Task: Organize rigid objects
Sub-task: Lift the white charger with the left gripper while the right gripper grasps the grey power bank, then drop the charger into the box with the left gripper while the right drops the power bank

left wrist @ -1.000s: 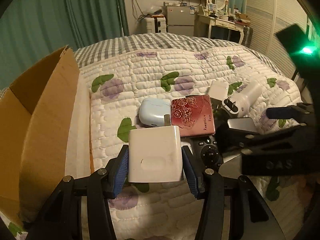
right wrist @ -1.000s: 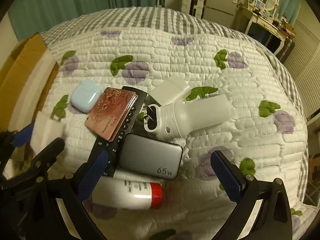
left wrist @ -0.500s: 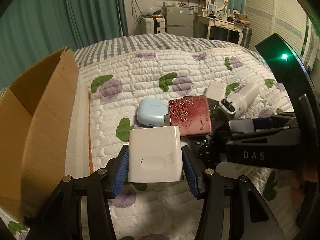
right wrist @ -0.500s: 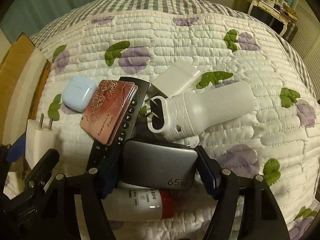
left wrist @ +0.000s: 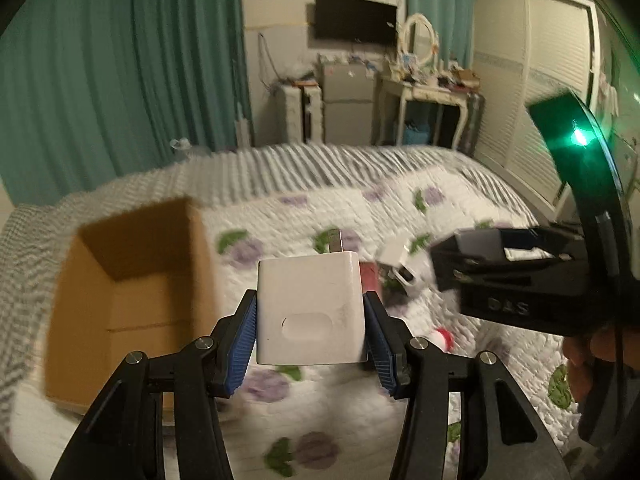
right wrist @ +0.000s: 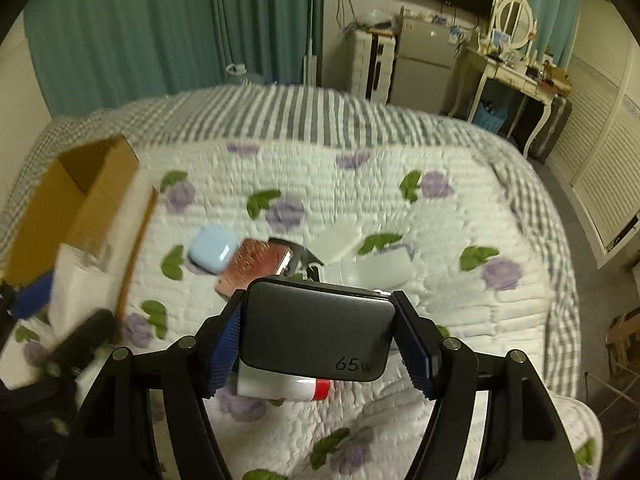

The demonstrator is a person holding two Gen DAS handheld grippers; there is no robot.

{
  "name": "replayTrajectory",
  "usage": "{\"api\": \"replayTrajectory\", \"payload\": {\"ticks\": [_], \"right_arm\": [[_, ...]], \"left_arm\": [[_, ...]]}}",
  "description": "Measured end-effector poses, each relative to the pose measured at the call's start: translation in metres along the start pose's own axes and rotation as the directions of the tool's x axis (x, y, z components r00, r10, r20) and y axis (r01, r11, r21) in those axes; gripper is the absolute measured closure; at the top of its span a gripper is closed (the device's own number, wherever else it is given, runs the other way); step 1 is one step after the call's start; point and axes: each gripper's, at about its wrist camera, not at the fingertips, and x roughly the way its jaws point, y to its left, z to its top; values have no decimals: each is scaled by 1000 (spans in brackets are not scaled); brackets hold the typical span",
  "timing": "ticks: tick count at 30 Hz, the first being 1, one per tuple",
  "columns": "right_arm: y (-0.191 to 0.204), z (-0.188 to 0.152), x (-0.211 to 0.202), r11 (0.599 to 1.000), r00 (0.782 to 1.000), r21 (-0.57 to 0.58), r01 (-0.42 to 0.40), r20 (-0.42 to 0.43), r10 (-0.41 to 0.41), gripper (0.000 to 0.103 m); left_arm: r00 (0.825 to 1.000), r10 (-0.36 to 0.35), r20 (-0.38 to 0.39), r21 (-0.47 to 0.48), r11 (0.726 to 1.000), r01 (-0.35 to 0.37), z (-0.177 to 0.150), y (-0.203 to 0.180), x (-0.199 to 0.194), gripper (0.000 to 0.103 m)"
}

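Your left gripper (left wrist: 311, 320) clamps white charger (left wrist: 310, 304), held just right of box (left wrist: 132, 292), ready for drop. Right gripper (right wrist: 320, 334) grips grey charger (right wrist: 316, 330), farther right of box, waiting.

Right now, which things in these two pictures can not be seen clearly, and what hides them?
- Cardboard box, left wrist view: floor partly hidden by its near wall; motion blur.
- White bottle with red cap, right wrist view: mostly hidden under the grey 65W charger; label unreadable.
- Remote, right wrist view: only a tip shows behind that charger.
- Pink case: pattern blurred.
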Motion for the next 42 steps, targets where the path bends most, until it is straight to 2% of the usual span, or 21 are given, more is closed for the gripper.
{"api": "replayTrajectory", "payload": {"ticks": [7,10,13,22,27,32,36,42], "right_arm": [[29,19,-40,999,998,-27,-18,63,19,33],[49,28,-52,998,995,-48,-30,90,34,33],[69,35,-57,997,993,-69,-47,108,55,34],[135,52,-45,983,987,-142,-114,97,129,34],[170,65,-37,971,981,-190,-145,97,165,34],[193,76,-26,964,977,-204,-170,96,192,34],[206,83,-18,962,976,-211,-175,94,198,34],[229,92,-2,954,973,-228,-193,78,216,34]], "left_arm": [[996,89,34,-30,996,-88,16,65,-34,51],[990,140,20,-43,989,-139,17,100,-33,51],[987,160,-17,-66,985,-160,11,129,-21,51],[979,135,-153,-97,984,-150,-18,172,37,51],[979,98,-178,-143,982,-124,-27,183,55,49],[981,143,-133,-134,978,-161,-26,187,47,42],[987,126,-96,-178,974,-141,-23,197,31,42],[985,173,-23,-224,959,-174,-18,216,1,41]]}}
